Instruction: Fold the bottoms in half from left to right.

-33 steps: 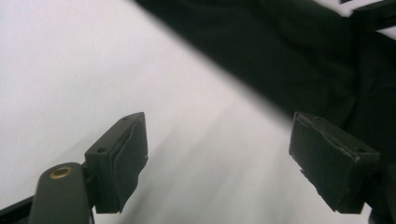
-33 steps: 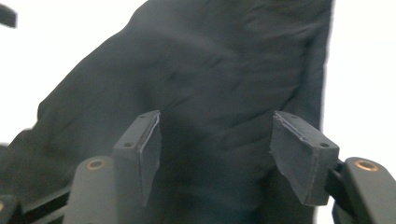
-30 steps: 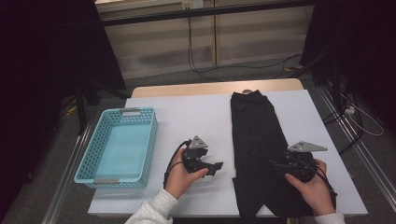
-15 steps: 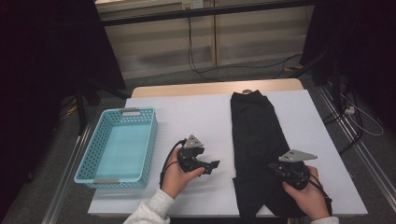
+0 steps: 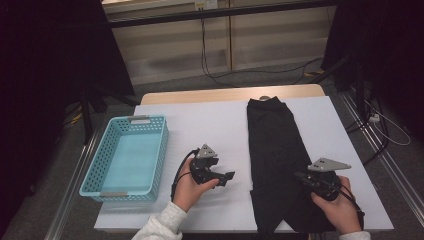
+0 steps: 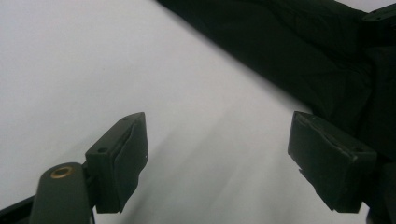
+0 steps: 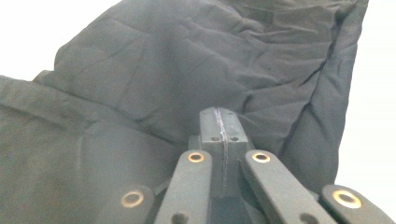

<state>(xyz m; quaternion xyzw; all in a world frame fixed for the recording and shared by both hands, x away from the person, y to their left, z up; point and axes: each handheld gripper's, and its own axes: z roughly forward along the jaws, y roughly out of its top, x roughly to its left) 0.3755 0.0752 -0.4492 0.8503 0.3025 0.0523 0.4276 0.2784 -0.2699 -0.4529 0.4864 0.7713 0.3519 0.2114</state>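
A long black garment [image 5: 272, 145] lies lengthwise on the right half of the white table [image 5: 200, 125]. My right gripper [image 5: 301, 176] sits on its near right part. In the right gripper view the jaws are pressed together, and my right gripper [image 7: 219, 114] pinches a fold of the black garment [image 7: 187, 60], with creases running to the tips. My left gripper [image 5: 227, 177] hovers over bare table just left of the cloth. It stands open in the left gripper view [image 6: 217, 158], with nothing between its pads [image 6: 128, 154], and the garment [image 6: 289, 51] lies beyond them.
A light blue plastic basket [image 5: 161, 150] with nothing in it stands at the table's left side. Bare white table lies between it and the garment. Cables trail on the floor behind the table, and a rail runs along its right edge.
The right hand has shifted slightly lower and nearer on the garment. The left hand and the garment lie as before.
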